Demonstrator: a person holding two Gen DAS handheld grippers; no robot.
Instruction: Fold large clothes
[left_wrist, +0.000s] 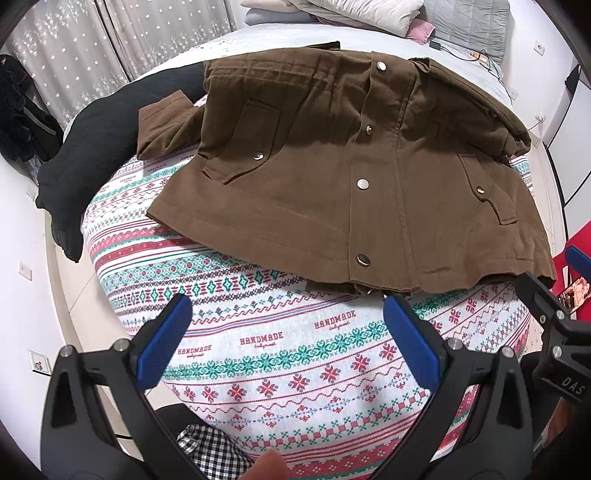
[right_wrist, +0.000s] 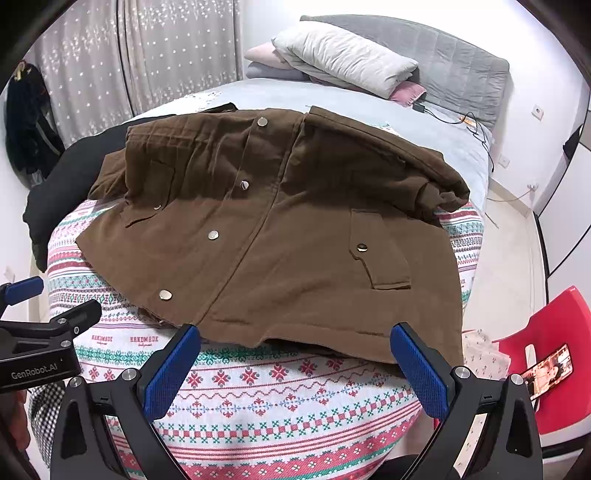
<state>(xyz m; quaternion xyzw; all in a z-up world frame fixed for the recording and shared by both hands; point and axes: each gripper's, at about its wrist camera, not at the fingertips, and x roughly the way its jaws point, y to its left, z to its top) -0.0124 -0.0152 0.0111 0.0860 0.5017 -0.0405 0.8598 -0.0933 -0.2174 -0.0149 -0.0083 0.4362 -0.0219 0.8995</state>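
Note:
A brown snap-button jacket lies front up on a patterned blanket, its hem toward me. One sleeve sticks out at the left; the right sleeve is folded over its right edge. My left gripper hovers open just short of the hem, with nothing between its blue pads. Over the hem's right part, my right gripper is open too and holds nothing. Each gripper shows at the other view's edge: the right gripper and the left gripper.
A black garment lies at the blanket's left. Pillows are stacked at the bed's head, with a cable nearby. A red chair holding a phone stands at the right. Curtains hang behind.

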